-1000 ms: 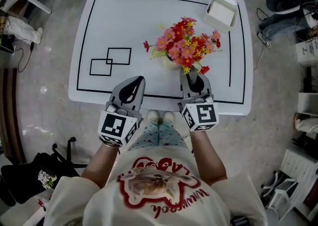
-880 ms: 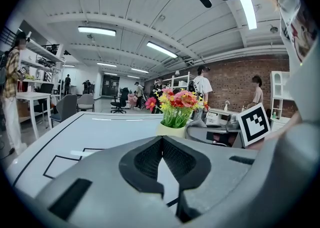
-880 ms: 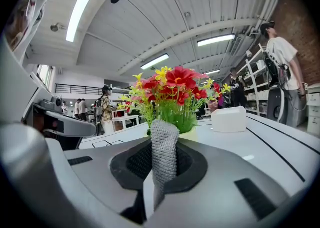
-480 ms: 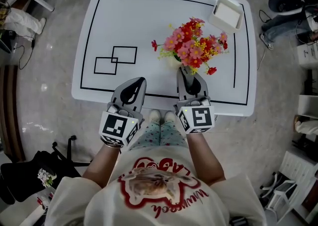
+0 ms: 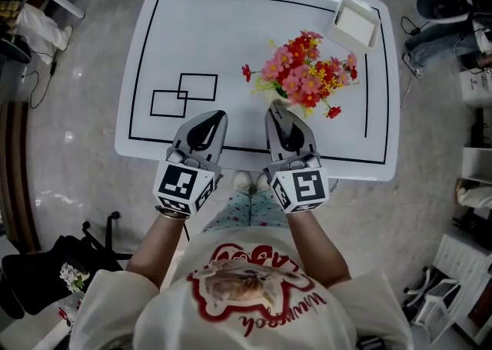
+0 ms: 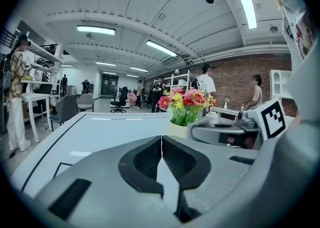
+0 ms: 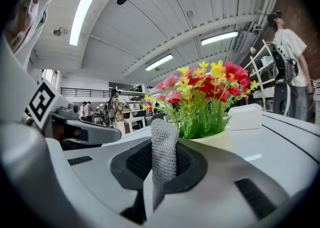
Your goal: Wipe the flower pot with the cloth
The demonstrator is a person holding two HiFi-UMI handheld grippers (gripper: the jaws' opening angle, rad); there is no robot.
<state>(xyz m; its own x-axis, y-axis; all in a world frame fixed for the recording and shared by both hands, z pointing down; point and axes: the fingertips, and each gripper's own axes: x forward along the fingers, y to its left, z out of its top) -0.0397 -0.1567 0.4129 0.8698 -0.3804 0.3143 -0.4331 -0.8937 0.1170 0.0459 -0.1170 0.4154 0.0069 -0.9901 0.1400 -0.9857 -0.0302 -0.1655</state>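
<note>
The right gripper [image 5: 281, 112] is closed on a strip of grey knitted cloth [image 7: 164, 154], which is pinched between the jaws and stands upright out of them. Just beyond these jaws, slightly to their right, the cream flower pot [image 7: 216, 141] is seen, filled with green stems and pink, red and yellow flowers [image 5: 307, 79]; whether the cloth touches the pot cannot be told. The left gripper [image 5: 215, 116] is held beside the right one, near it but apart from it, with its jaws pressed together and nothing between them. Both grippers are pointed away from the person and are held over the near edge of the white table [image 5: 231, 33], which is marked with a black border line. Two overlapping black rectangles [image 5: 184, 95] are drawn on the table ahead of the left gripper. The pot is placed right of the table's middle. A white rectangular tray [image 5: 357, 21] is set at the far right corner, well apart from the pot.
</note>
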